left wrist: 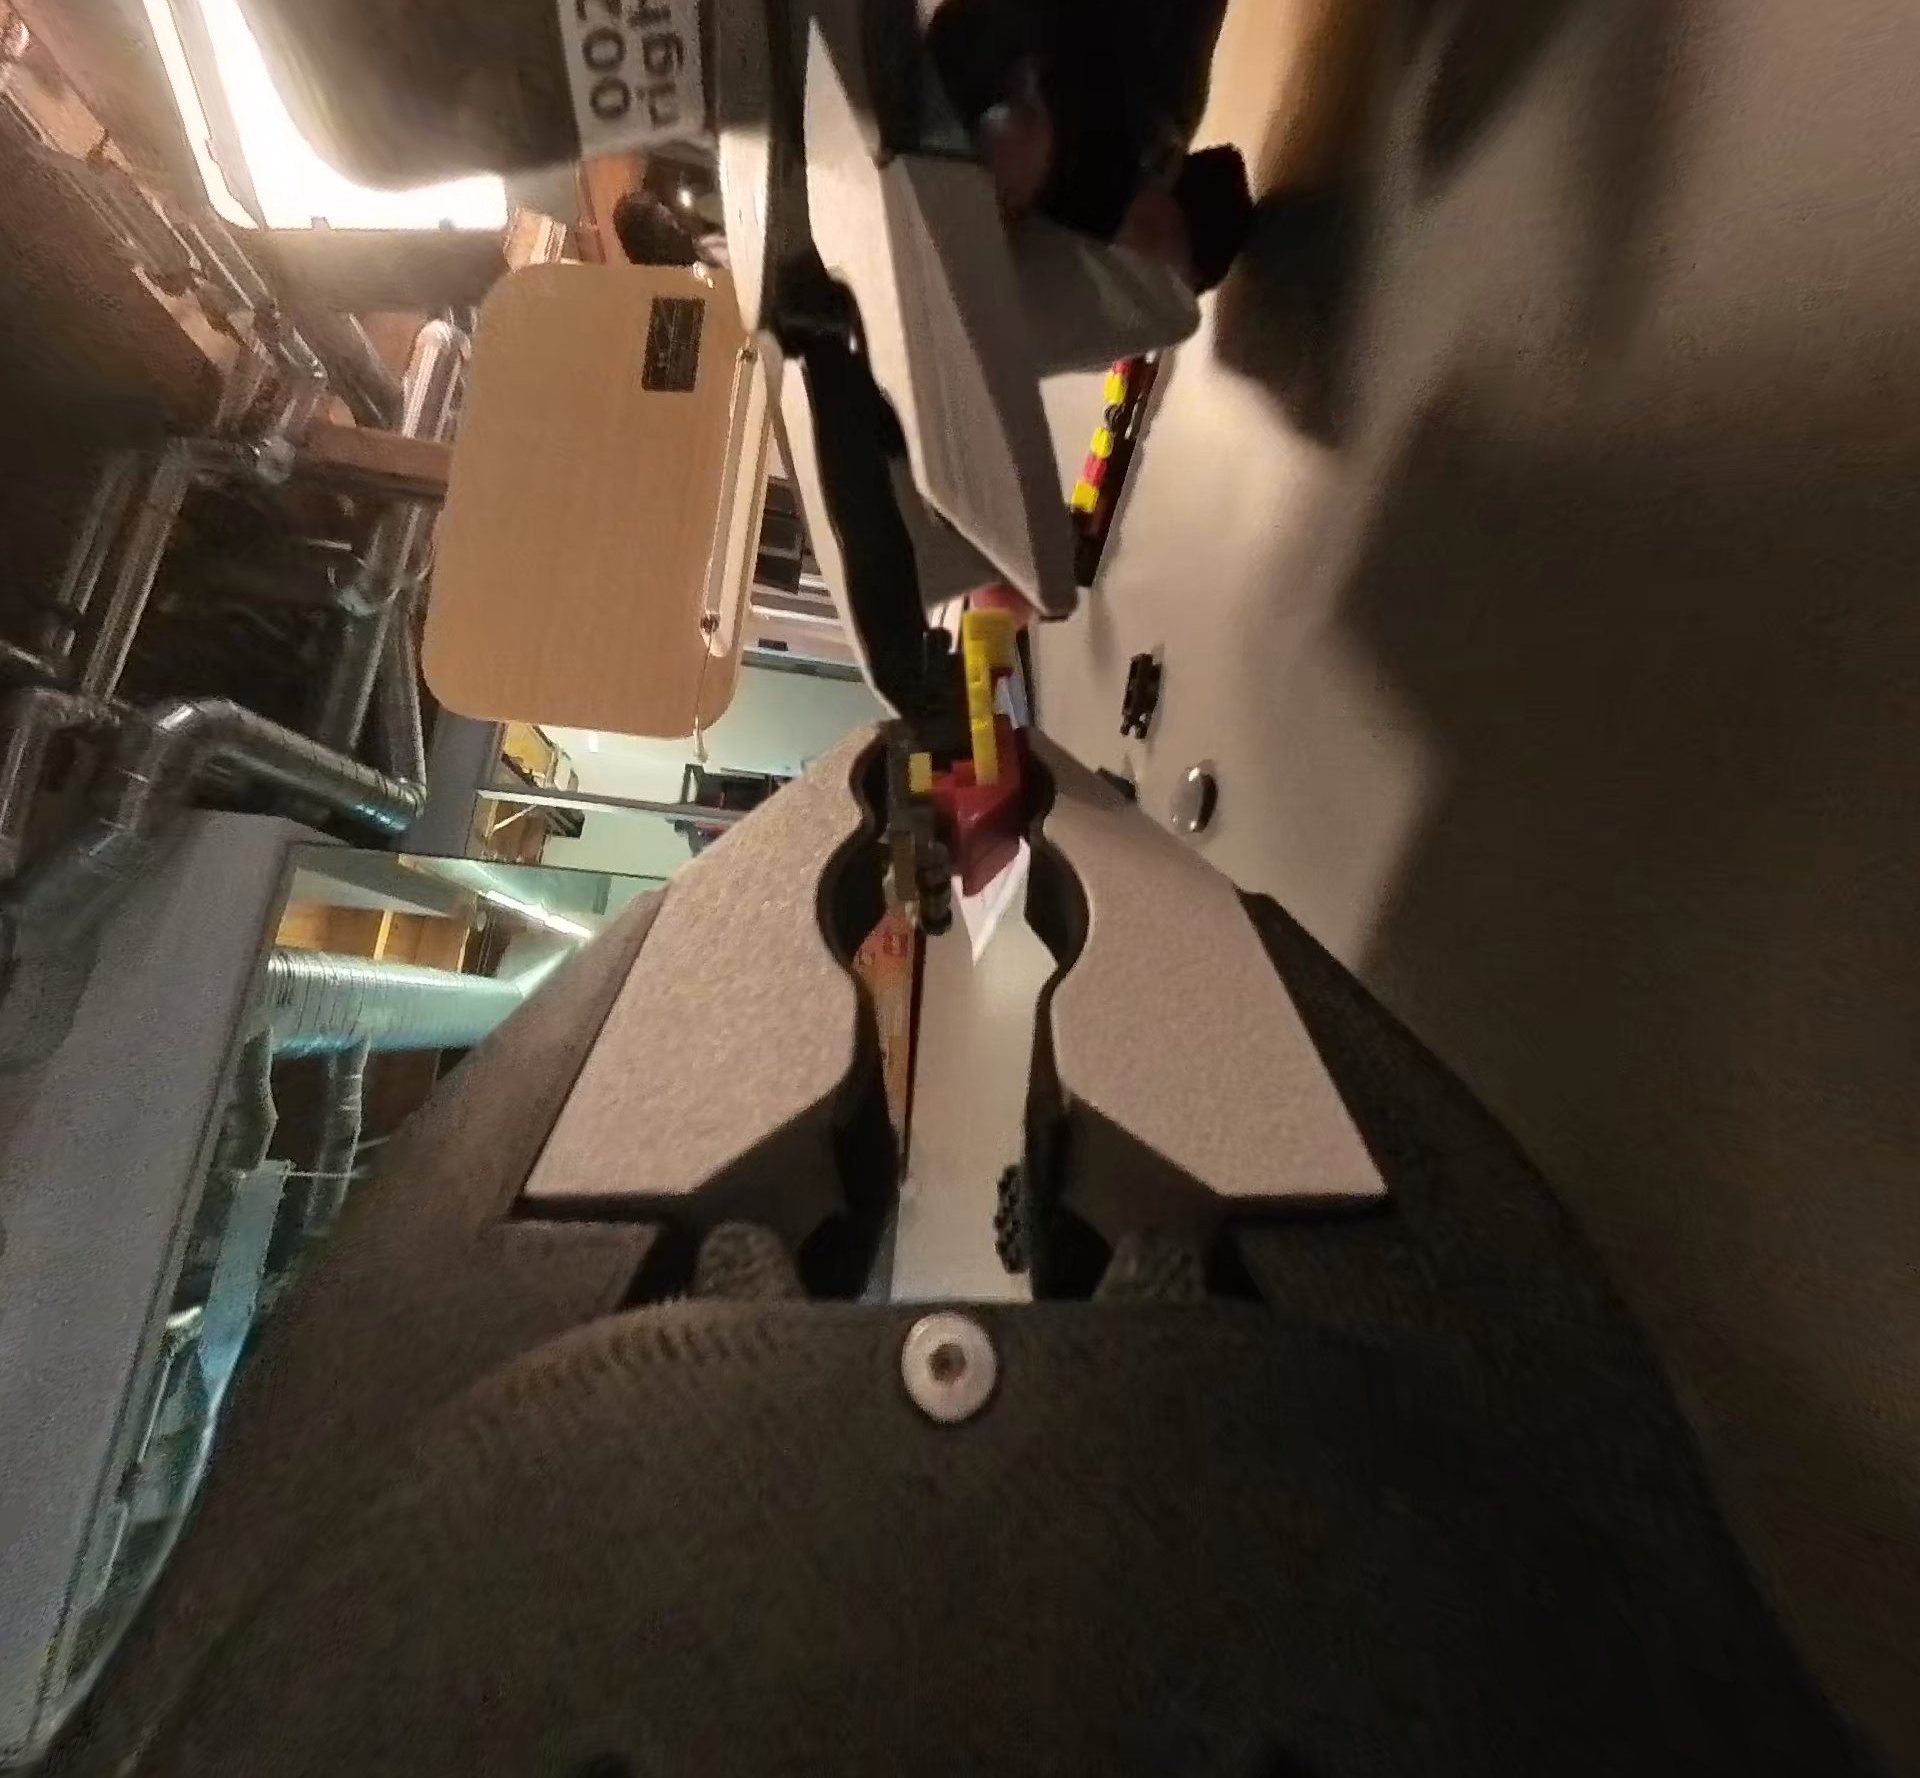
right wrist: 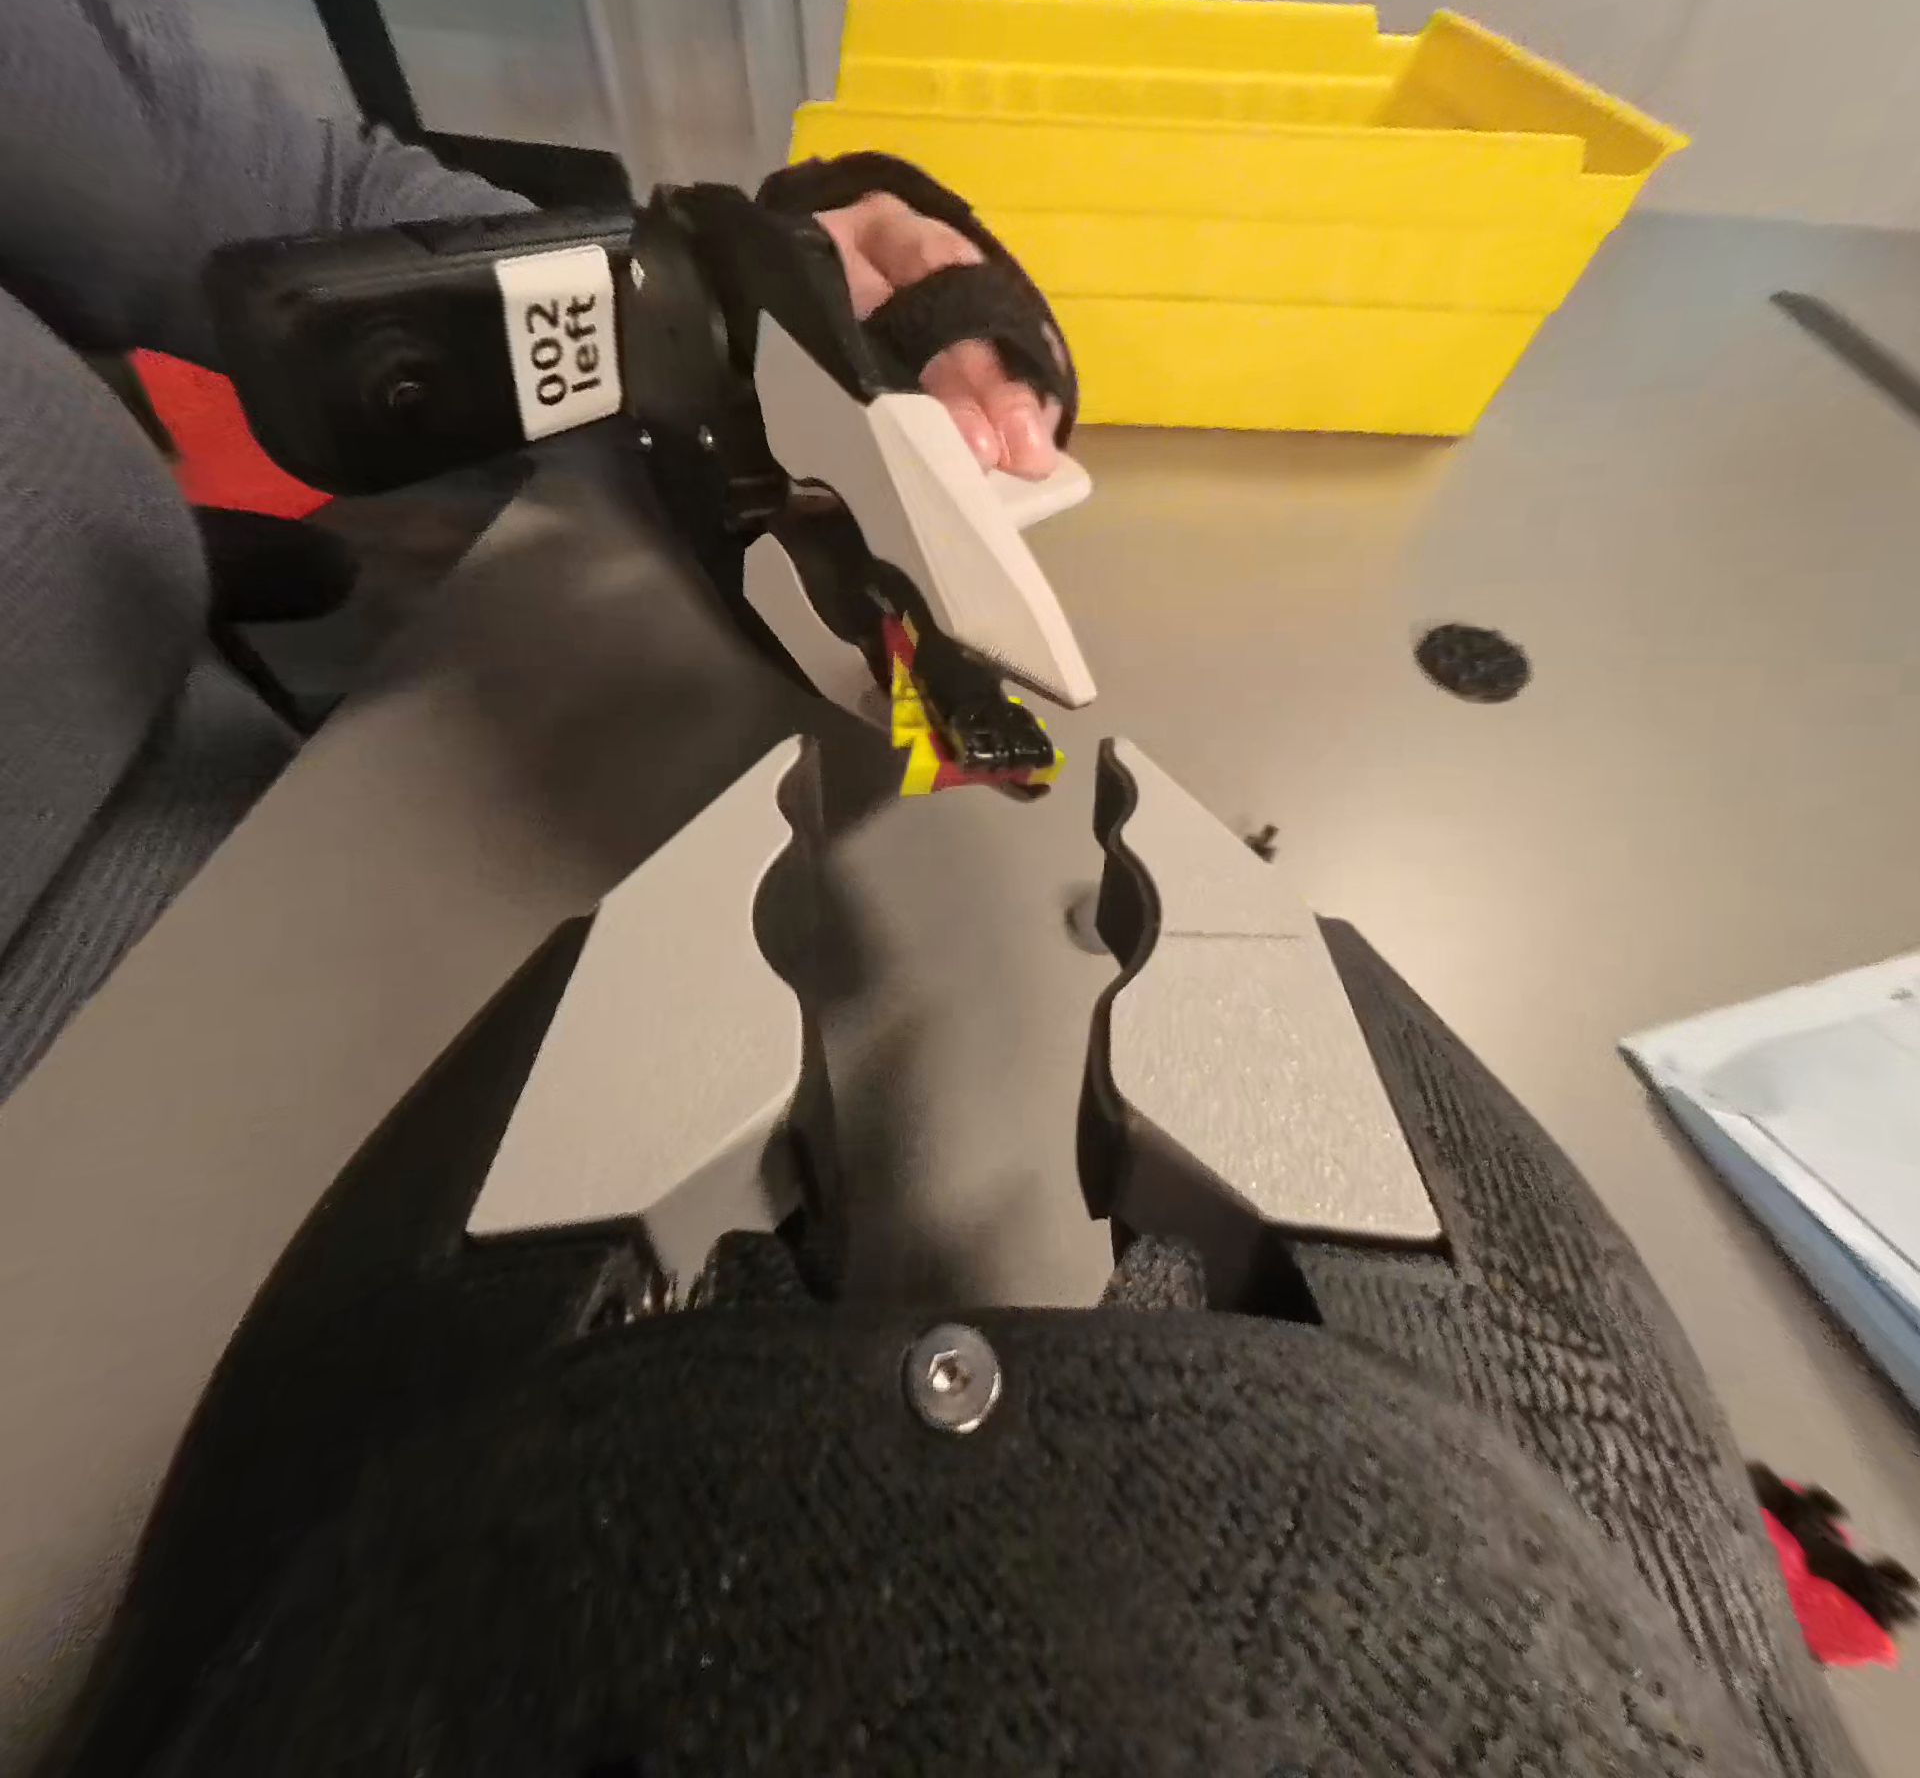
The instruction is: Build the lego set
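Note:
A small lego assembly (right wrist: 971, 741) of red, yellow and black bricks is clamped between the fingers of my left gripper (right wrist: 935, 689), which holds it above the grey table (right wrist: 1455, 845). In the left wrist view the assembly (left wrist: 961, 783) sits between the left gripper's (left wrist: 961, 772) fingertips. My right gripper (right wrist: 954, 752) is open and empty. Its two fingertips stand on either side of the assembly's free end, not closed on it. It reaches in from above in the left wrist view (left wrist: 971, 648).
A yellow bin (right wrist: 1247, 222) stands at the back of the table. A pale booklet (right wrist: 1818, 1105) lies at the right edge. Loose red and yellow bricks (left wrist: 1107, 440) and a black piece (left wrist: 1141, 694) lie on the table. A person's grey sleeve (right wrist: 156, 118) is at the left. My left and right fingertips are right by each other.

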The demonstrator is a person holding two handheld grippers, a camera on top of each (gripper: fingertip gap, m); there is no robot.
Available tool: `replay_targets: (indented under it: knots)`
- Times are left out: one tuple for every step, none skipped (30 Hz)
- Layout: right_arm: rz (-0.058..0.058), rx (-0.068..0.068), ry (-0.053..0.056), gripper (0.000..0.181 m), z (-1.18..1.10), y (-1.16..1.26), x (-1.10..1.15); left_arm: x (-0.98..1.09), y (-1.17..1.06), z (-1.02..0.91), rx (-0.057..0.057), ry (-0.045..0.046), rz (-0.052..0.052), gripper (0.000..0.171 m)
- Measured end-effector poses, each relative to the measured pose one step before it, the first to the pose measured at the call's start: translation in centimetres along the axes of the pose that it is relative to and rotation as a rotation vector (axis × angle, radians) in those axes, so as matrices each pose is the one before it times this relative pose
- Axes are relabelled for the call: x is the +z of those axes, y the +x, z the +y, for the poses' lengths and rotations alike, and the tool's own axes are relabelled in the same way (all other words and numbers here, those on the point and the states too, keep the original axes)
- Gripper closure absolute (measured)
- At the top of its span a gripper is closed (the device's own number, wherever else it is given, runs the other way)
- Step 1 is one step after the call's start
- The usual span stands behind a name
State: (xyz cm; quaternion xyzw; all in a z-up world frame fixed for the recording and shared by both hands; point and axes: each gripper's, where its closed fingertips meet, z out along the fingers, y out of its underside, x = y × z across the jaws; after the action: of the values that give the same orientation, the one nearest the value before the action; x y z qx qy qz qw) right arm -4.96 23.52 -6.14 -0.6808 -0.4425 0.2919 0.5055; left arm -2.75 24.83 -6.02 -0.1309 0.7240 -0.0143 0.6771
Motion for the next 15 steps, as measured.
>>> replay_targets:
  knots:
    - [-0.0263, 0.0126, -0.0169, 0.13, 0.207, -0.301, 0.193, -0.054, 0.007, -0.242, 0.0011, 0.00942, -0.0006, 0.151]
    - [-0.0222, 0.0077, -0.0228, 0.132, 0.277, -0.265, 0.219, -0.038, -0.027, -0.255, 0.0, 0.00914, -0.0029, 0.151]
    - [-0.0166, 0.0015, -0.02, 0.137, 0.257, -0.24, 0.188, -0.025, 0.074, -0.248, -0.0003, 0.00919, 0.0044, 0.151]
    - [-0.0041, -0.0028, -0.0108, 0.142, 0.125, -0.098, 0.12, -0.017, 0.158, -0.238, -0.0007, 0.00858, 0.0087, 0.151]
    - [0.0027, -0.0025, -0.0015, 0.148, 0.013, 0.002, 0.009, -0.039, 0.106, -0.239, 0.0006, 0.00923, 0.0041, 0.151]
    - [-0.0052, 0.0008, 0.004, 0.148, -0.042, -0.098, -0.058, -0.056, -0.004, -0.222, -0.0018, 0.0072, -0.0014, 0.151]
    - [-0.0096, 0.0065, 0.0031, 0.148, -0.022, -0.145, -0.059, -0.034, 0.013, -0.148, -0.0076, 0.00223, 0.0031, 0.151]
    - [-0.0072, 0.0067, 0.0015, 0.148, -0.002, -0.139, -0.037, -0.031, 0.03, -0.139, -0.0094, 0.00395, 0.0061, 0.151]
    - [-0.0024, -0.0005, 0.001, 0.148, -0.005, -0.119, -0.039, -0.028, 0.031, -0.141, -0.0067, 0.00523, 0.0054, 0.151]
    - [0.0047, -0.0089, 0.0013, 0.148, -0.011, -0.062, -0.058, -0.018, 0.002, -0.088, -0.0082, 0.00441, 0.0019, 0.151]
    - [0.0101, -0.0155, 0.0022, 0.149, -0.016, -0.036, -0.079, 0.007, -0.043, 0.054, -0.0144, -0.00221, -0.0001, 0.15]
    - [0.0171, -0.0201, 0.0016, 0.149, 0.0, 0.047, -0.126, 0.013, -0.081, 0.184, -0.0215, -0.00711, 0.0003, 0.145]
    - [0.0265, -0.0251, 0.0015, 0.149, 0.001, 0.163, -0.168, 0.007, 0.099, 0.287, -0.0337, -0.00983, 0.0185, 0.139]
    - [0.0315, -0.0327, 0.0031, 0.149, -0.015, 0.211, -0.235, -0.002, 0.226, 0.302, -0.0499, -0.00829, 0.0318, 0.13]
    - [0.0316, -0.0378, 0.0031, 0.149, -0.033, 0.196, -0.267, -0.02, 0.1, 0.245, -0.0588, -0.0034, 0.0277, 0.125]
